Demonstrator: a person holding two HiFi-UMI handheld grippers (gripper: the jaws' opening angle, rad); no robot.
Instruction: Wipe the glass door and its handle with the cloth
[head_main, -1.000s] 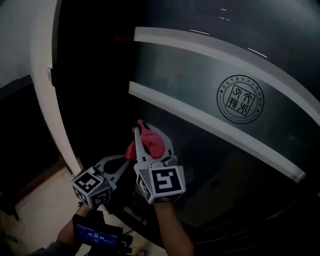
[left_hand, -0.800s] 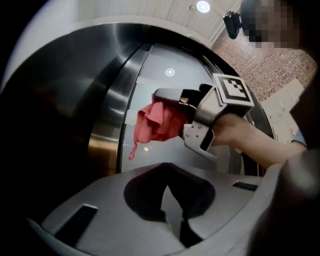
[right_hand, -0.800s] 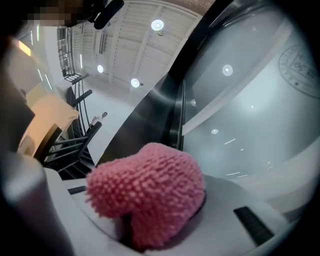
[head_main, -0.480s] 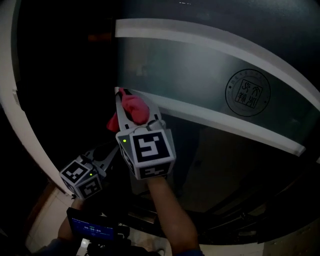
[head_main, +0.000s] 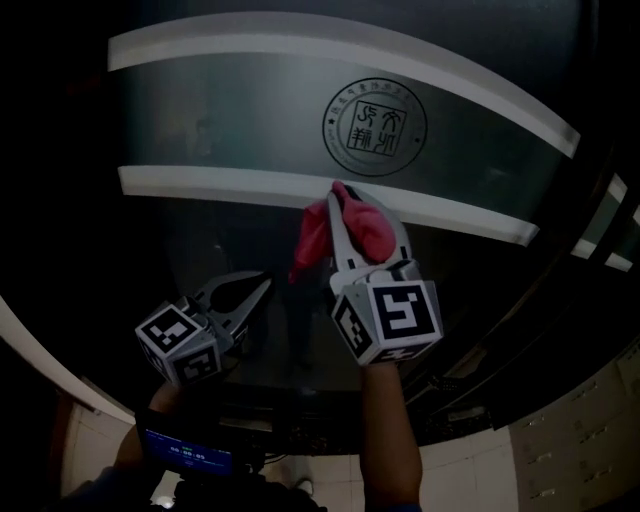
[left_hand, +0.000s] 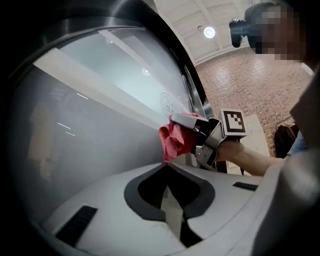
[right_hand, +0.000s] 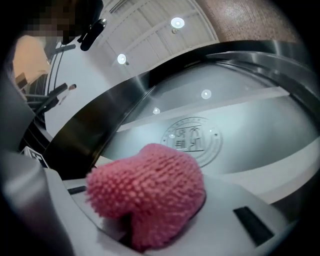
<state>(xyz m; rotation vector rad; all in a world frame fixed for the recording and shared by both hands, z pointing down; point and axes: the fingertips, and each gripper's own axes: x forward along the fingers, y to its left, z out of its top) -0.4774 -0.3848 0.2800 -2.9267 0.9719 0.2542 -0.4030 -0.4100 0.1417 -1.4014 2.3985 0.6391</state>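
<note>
Clamped by bunched middle in right claw (head_main: 358, 215): soft, light cloth (head_main: 310, 245), centre frame against glass door (head_main: 250, 130). Left claw (head_main: 262, 285) together, empty.

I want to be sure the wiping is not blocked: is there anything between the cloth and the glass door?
Nothing visible. The right gripper holds the pink cloth directly at the glass door, just below the round seal; the left gripper is off to the side.
</note>
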